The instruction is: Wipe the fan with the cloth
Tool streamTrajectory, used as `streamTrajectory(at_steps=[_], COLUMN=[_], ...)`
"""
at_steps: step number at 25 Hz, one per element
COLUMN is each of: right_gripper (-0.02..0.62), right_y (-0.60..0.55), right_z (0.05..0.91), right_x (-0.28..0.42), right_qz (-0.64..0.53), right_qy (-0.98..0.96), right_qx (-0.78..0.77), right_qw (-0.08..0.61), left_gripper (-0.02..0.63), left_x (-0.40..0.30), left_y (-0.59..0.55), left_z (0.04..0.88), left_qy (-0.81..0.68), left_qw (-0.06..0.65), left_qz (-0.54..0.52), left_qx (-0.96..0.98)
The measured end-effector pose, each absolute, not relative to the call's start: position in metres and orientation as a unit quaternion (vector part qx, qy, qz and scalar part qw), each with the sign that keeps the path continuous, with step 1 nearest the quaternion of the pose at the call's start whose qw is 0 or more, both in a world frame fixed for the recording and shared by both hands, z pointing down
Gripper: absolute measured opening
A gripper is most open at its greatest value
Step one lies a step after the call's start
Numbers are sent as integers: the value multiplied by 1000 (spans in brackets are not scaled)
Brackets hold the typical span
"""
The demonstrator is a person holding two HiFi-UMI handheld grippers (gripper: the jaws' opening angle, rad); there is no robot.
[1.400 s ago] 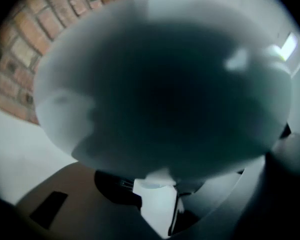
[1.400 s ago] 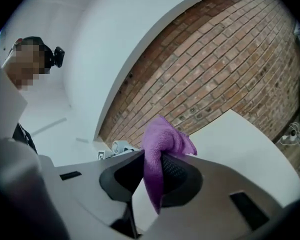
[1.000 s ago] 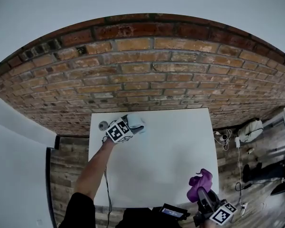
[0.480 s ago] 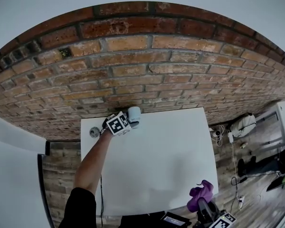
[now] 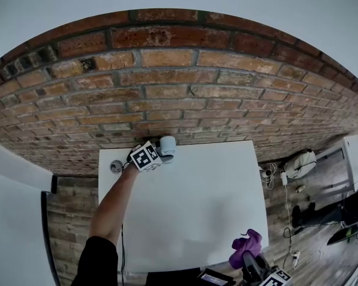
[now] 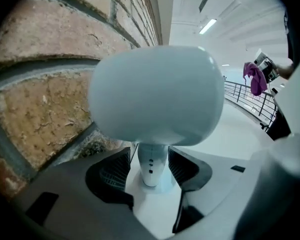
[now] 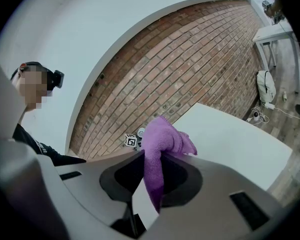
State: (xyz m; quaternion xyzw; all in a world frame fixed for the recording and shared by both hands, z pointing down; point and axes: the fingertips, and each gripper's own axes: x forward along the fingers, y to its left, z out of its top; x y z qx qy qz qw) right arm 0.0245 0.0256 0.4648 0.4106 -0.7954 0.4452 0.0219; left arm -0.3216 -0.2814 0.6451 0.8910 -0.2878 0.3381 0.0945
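A small white fan (image 5: 167, 143) stands at the table's far edge against the brick wall. In the left gripper view its rounded head (image 6: 157, 94) fills the frame above its stem (image 6: 151, 165). My left gripper (image 5: 160, 152) (image 6: 150, 170) has just been opening. Its jaws stand either side of the stem, and I see a gap on the left side. My right gripper (image 5: 258, 266) (image 7: 151, 176) hovers off the table's near right corner, shut on a purple cloth (image 5: 245, 247) (image 7: 162, 146) that bunches above the jaws.
The white table (image 5: 197, 207) abuts the brick wall (image 5: 167, 88). A small round object (image 5: 115, 166) with a cable lies at the table's far left corner. On the wooden floor to the right are a bag (image 5: 303, 162) and cables. A dark device (image 5: 213, 277) sits at the near edge.
The left gripper carried the fan toward the wall and set it upright at the table's back edge. The right gripper with the cloth has stayed near the front right corner.
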Motion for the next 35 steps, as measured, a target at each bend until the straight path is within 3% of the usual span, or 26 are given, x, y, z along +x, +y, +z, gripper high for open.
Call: streamTrajectory(at_steps=[3, 8, 12, 16, 19, 35], right_gripper=[75, 75, 75, 75, 75, 75], right_y=[24, 17, 2, -16, -17, 53], right_z=[463, 455, 439, 428, 415, 404], right_x=[26, 31, 36, 39, 44, 106], right_qz=[444, 454, 484, 524, 537, 573], right_qy=[-796, -796, -786, -764, -761, -756], right_qx=[412, 400, 356, 287, 220, 29], right_qw=[17, -27, -142, -243, -290, -314], left_gripper=[262, 265, 265, 264, 264, 245], left_x=[-330, -353, -347, -301, -270, -124], left_y=[-277, -246, -179, -77, -3, 151], left_z=[642, 635, 600, 568, 553, 419], left_qy=[-309, -380, -447, -421, -413, -455], left_qw=[96, 135, 232, 352, 405, 348], left_qz=[331, 264, 71, -114, -192, -264], left_qx=[886, 876, 861, 828, 793, 776])
